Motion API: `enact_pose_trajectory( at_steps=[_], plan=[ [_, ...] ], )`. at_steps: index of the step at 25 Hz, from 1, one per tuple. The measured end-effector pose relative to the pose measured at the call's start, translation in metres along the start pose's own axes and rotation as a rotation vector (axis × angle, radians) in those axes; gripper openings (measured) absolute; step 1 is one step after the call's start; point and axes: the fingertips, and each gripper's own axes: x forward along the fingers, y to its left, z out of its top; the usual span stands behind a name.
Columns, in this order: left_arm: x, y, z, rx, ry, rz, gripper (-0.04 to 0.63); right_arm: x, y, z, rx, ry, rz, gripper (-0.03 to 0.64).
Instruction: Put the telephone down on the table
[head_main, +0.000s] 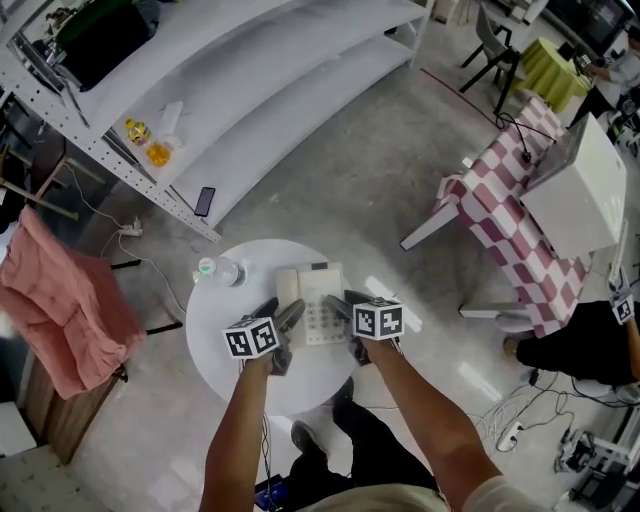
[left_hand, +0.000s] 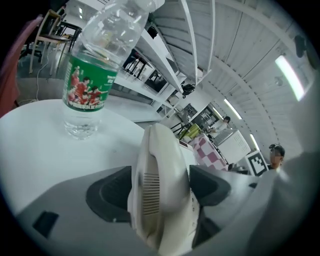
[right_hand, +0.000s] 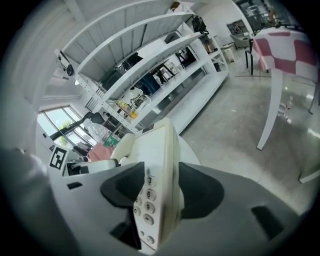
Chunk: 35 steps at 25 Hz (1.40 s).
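Left tool, right tool clamp telephone; keys 3, 6, 9.

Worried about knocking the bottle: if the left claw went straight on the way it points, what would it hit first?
The left claw has the telephone between its jaws, so it meets that first. The water bottle stands left of that line, probably missed.

A lab-like workroom, with long white shelving, bare concrete floor and trailing cables.

L gripper apparently clamps tel. handset; bottle behind.
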Motion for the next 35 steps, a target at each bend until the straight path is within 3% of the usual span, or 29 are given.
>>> enact_pose_trajectory(
  at_steps=[10,17,24,28,35],
  plan=[
    [-0.074,-0.017,0.015,0.079,-0.002,0.009,0.344,-0.055,0.006,0.025,-0.079,-0.054,-0.129,0.19],
    [-0.164,-0.057,0.038,0.162,-0.093,-0.03,0.339,-0.12,0.068,0.052,-0.151,-0.177,-0.12,0.101],
    [-0.274,-0.127,0.07,0.275,-0.252,-0.122,0.194,-0.187,0.169,0.065,-0.273,-0.295,-0.033,-0.009],
    [-0.334,-0.167,0.081,0.354,-0.326,-0.16,0.113,-0.232,0.227,0.065,-0.344,-0.356,0.013,-0.011],
    [-0.435,-0.231,0.088,0.455,-0.437,-0.234,0.044,-0.313,0.312,0.052,-0.497,-0.435,0.043,-0.011]
  ],
)
